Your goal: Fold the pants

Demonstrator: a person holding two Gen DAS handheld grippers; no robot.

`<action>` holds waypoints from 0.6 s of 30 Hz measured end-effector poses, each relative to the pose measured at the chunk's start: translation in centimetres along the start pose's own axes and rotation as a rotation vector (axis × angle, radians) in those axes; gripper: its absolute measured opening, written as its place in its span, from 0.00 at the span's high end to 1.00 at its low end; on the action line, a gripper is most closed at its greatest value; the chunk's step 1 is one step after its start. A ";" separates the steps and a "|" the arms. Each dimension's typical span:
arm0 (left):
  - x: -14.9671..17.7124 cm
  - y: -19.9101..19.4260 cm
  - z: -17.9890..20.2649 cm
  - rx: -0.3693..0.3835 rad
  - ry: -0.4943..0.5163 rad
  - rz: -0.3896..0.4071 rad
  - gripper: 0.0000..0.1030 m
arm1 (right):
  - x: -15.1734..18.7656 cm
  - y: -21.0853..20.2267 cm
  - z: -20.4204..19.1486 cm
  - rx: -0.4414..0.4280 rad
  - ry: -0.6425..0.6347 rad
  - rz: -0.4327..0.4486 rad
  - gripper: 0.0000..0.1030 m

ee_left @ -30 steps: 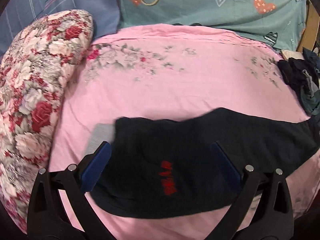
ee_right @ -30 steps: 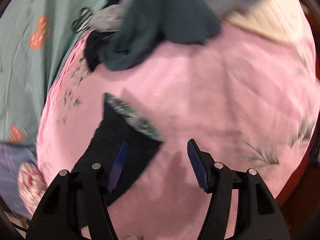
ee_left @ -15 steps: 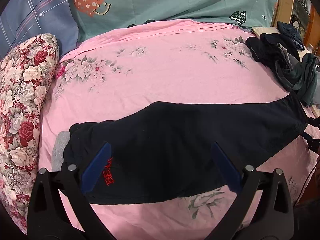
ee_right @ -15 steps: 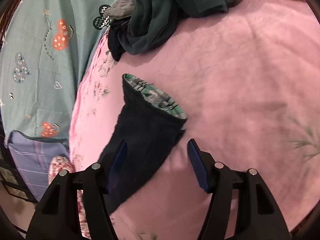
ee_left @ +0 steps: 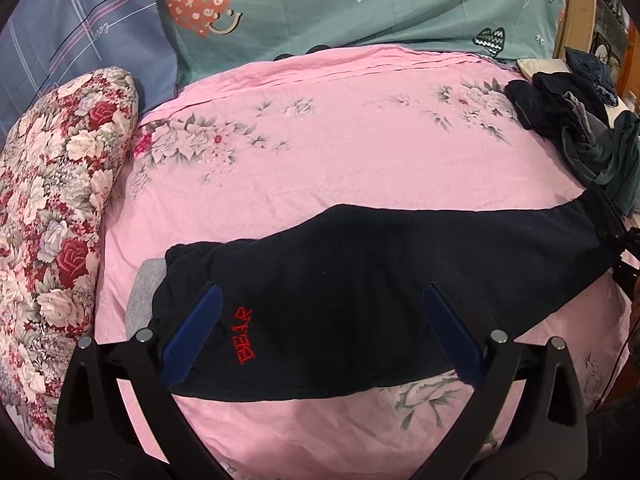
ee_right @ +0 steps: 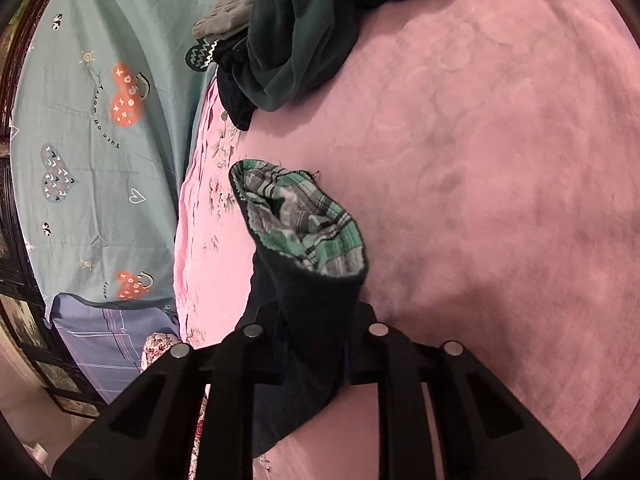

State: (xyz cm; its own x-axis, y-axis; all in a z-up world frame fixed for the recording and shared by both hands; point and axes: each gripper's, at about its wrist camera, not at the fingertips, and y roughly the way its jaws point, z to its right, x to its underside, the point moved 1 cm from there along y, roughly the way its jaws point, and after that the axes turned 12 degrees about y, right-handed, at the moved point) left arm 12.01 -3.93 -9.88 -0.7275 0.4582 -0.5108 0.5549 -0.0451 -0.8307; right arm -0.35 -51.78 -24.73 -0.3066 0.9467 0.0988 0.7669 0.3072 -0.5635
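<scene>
Bed with pink floral-print sheet (ee_left: 340, 160) carries all. Dark navy fleece pants with red "BEAR" embroidery (ee_left: 360, 300) spread flat across near part. Heap of dark crumpled clothes (ee_left: 576, 128) at far right. Red-and-cream rose-print pillow (ee_left: 52, 208) along left edge. Teal heart-print pillow (ee_left: 340, 8) at far end, blue plaid pillow (ee_left: 80, 32) left of it.

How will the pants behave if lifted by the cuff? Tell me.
Probably floppy: the pants lie limp on the bed, bunching where the right gripper is closing on the leg. Likely not slippery: the fabric looks fleecy. The plaid-lined cuff gapes, so it may sag.
</scene>
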 end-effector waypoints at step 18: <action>5.8 -0.2 -9.7 -0.135 -0.269 -0.024 0.02 | 28.5 9.6 -16.6 0.422 -1.603 0.041 0.88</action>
State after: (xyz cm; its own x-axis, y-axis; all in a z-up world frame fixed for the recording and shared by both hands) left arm 11.59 7.38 -10.53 -0.8120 0.2051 -0.5464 0.5714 0.0895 -0.8157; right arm 7.67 -20.27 -13.70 -0.7279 -0.1842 -0.6605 0.6738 -0.0131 -0.7388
